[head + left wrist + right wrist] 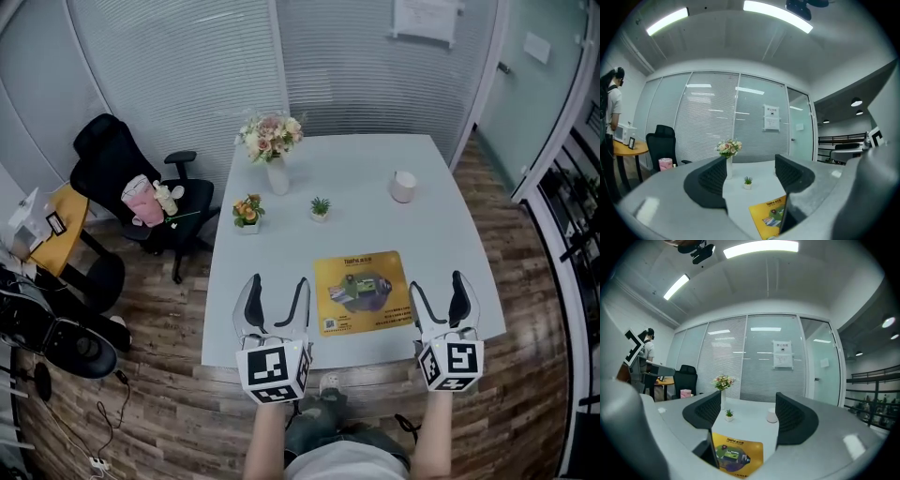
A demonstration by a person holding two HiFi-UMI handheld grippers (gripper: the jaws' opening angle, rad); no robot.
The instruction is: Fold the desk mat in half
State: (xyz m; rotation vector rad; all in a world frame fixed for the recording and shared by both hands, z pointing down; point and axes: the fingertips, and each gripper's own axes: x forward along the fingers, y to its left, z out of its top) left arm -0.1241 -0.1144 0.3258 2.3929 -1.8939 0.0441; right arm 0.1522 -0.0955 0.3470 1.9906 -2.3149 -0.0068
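I see the yellow desk mat (364,292) lying flat and open on the pale table (356,159). It is not folded yet. The mat has a picture and some small print on it.

My left gripper (277,281) hangs a little way to the left of the mat. Its two jaws are wide apart and there is nothing between them. My right gripper (437,283) hangs just beside the right edge of the mat. Its jaws are wide apart too, and they hold nothing. In both gripper views I can see the mat down low, past the dark jaws.

Behind the mat, farther from me, stands a tiny green plant (320,208). To the left of that is a small pot of orange flowers (247,212). Farther back from the mat is a white vase with pink flowers (272,150). Behind the mat and to the right sits a small white cup (404,186).

Far to the left of the mat, off the table, is a black chair (122,169) with a pink thing (141,202) on it.
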